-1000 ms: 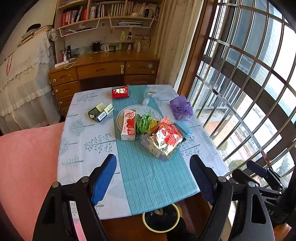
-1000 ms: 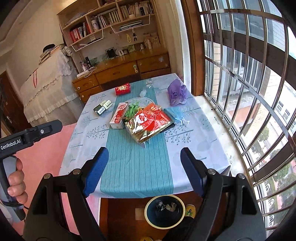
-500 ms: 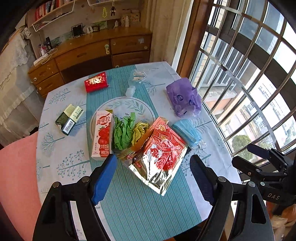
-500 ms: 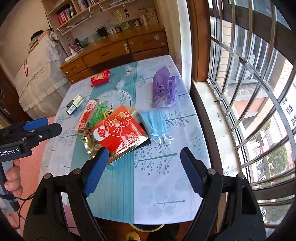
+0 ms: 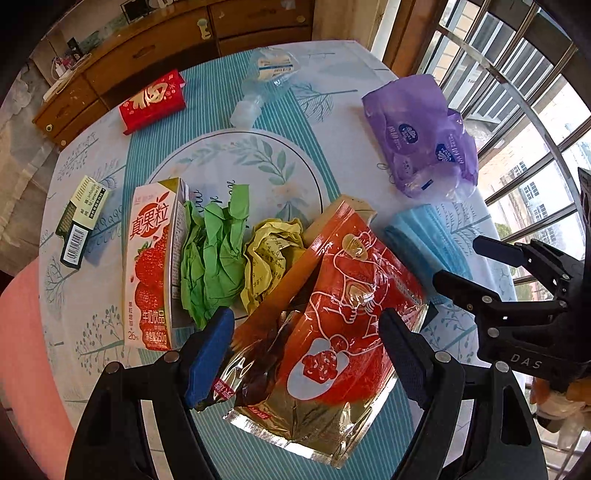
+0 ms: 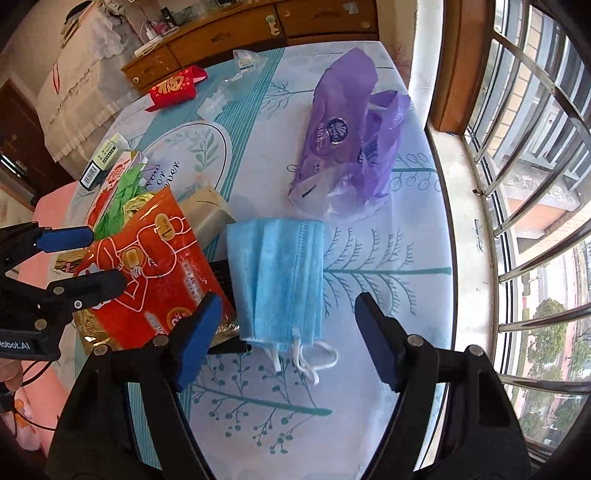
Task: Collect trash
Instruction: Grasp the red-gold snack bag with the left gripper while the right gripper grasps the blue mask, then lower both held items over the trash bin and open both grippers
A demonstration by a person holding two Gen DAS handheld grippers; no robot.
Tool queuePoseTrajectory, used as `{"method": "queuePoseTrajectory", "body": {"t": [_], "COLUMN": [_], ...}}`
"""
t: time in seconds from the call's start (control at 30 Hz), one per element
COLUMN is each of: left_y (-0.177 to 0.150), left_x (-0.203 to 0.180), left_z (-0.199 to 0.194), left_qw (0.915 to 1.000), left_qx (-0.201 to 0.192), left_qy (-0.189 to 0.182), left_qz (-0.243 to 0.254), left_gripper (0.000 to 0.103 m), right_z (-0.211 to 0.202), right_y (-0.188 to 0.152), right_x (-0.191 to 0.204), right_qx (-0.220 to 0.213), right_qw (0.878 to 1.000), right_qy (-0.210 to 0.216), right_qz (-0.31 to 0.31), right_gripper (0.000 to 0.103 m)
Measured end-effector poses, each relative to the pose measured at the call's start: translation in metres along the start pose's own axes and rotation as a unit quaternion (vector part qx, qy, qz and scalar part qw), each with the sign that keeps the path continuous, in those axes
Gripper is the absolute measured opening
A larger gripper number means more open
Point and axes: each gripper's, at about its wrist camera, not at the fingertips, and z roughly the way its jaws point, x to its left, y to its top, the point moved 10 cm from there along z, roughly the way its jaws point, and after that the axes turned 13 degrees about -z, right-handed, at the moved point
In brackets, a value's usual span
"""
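Left gripper over snack bag (jaws apart)

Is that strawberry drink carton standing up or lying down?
Lying down: the drink carton rests flat on the table, printed front facing up, beside crumpled green paper.

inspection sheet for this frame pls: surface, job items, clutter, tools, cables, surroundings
Surface: round table, leaf-print cloth with teal runner, printed plate in the middle.
Job's things: red snack bag, blue mask, green paper, yellow paper, drink carton, purple bag, clear wrapper.
Clutter: red packet, small dark box.
Tools: left tool open over the snack bag; right tool closing over the mask, pads not on it.
Cables: thin wire at the hand holding the left tool.
Surroundings: barred window, wooden drawers.
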Motion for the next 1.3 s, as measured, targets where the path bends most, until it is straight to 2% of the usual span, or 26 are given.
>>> {"method": "queuePoseTrajectory", "body": {"t": [0.1, 0.13, 0.3, 0.37, 0.4, 0.47, 0.5, 0.57, 0.63, 0.73, 1.03, 1.3], "left_y": [-0.004, -0.006, -0.012, -0.015, -0.016, -0.022, -0.029, -0.034, -0.037, -0.037, -0.029, -0.050], "left_x": [-0.001, -0.001, -0.012, -0.018, -0.020, -0.025, -0.026, -0.032, -0.037, -0.041, -0.029, -0.008], "left_z": [0.011, 0.014, 0.021, 0.021, 0.022, 0.021, 0.017, 0.015, 0.011, -0.001, -0.059, -0.118], "left_qw": [0.9998, 0.9995, 0.9987, 0.9983, 0.9980, 0.9970, 0.9965, 0.9956, 0.9956, 0.9972, 0.9984, 0.9946], "left_qx": [0.022, 0.029, 0.038, 0.041, 0.042, 0.043, 0.042, 0.038, 0.031, 0.022, -0.007, -0.043], "left_qy": [0.001, 0.000, 0.001, 0.002, 0.006, 0.018, 0.022, 0.023, 0.021, -0.001, -0.056, -0.090], "left_qz": [0.006, 0.009, 0.033, 0.041, 0.046, 0.062, 0.069, 0.083, 0.086, 0.072, 0.006, -0.029], "left_gripper": [0.077, 0.073, 0.060, 0.040, 0.035, 0.017, 0.015, 0.005, 0.003, 0.001, 0.001, 0.001], "right_z": [0.016, 0.016, 0.020, 0.021, 0.022, 0.021, 0.022, 0.022, 0.015, 0.001, -0.049, -0.093], "right_y": [0.004, 0.005, 0.006, 0.006, 0.006, 0.009, 0.009, 0.010, 0.007, 0.002, 0.003, -0.014], "right_x": [0.008, 0.010, 0.019, 0.019, 0.018, 0.018, 0.017, 0.019, 0.020, 0.019, 0.017, 0.037], "right_qx": [0.015, 0.007, -0.007, -0.012, -0.014, -0.014, -0.016, -0.015, -0.020, -0.032, -0.075, -0.092], "right_qw": [1.000, 1.000, 0.999, 0.998, 0.998, 0.999, 0.999, 0.999, 0.999, 0.999, 0.997, 0.994], "right_qy": [0.005, -0.002, -0.027, -0.030, -0.031, -0.028, -0.024, -0.018, -0.015, -0.004, 0.023, 0.045], "right_qz": [-0.011, -0.018, -0.044, -0.045, -0.044, -0.042, -0.042, -0.041, -0.038, -0.026, 0.007, 0.026], "right_gripper": [0.062, 0.060, 0.040, 0.030, 0.025, 0.017, 0.015, 0.012, 0.011, 0.010, 0.010, 0.010]}}
